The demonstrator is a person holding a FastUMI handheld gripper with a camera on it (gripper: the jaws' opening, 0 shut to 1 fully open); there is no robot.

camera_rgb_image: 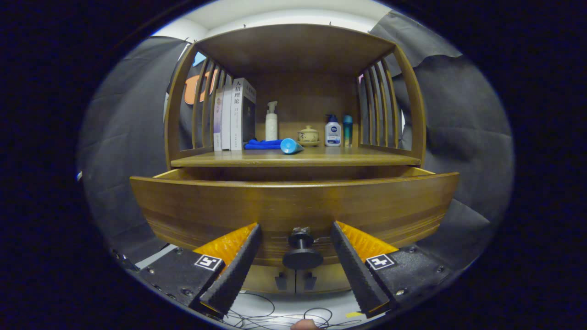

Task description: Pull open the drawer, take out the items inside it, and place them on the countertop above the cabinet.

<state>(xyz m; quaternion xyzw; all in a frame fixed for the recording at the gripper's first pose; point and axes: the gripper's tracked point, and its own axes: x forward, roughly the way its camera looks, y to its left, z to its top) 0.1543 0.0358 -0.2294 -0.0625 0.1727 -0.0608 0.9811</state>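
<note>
Gripper view, first question: how many of each thing on the countertop (321, 159)?

— Counting along it: three books (233, 117) standing upright at ten o'clock from the drawer knob, one blue cloth (262, 144) lying flat beside them, one white spray bottle (271, 121) upright behind the cloth, one blue tube (290, 146) on its side at the cloth's end. Then one small lidded pot (308, 134), one white pump bottle (333, 131) and one slim teal bottle (348, 130), all upright, running toward one o'clock.

And the drawer (293, 206)?

— One drawer, pulled out below the countertop, its curved front facing the camera. Its inside is hidden behind that front panel, so I cannot tell what lies in it.

Where does the gripper (296, 245) sit?

— Level with the lower part of the drawer front, pointing straight at it. Its two fingers are spread wide apart, one at nine o'clock and one at three o'clock of the single dark knob (301, 250); neither touches the knob, which stands between them with clear gaps on both sides.

Anything beneath?

— Thin cables (275, 316) at six o'clock, on the pale surface below the cabinet, and a fingertip (305, 325) at the very bottom.
</note>
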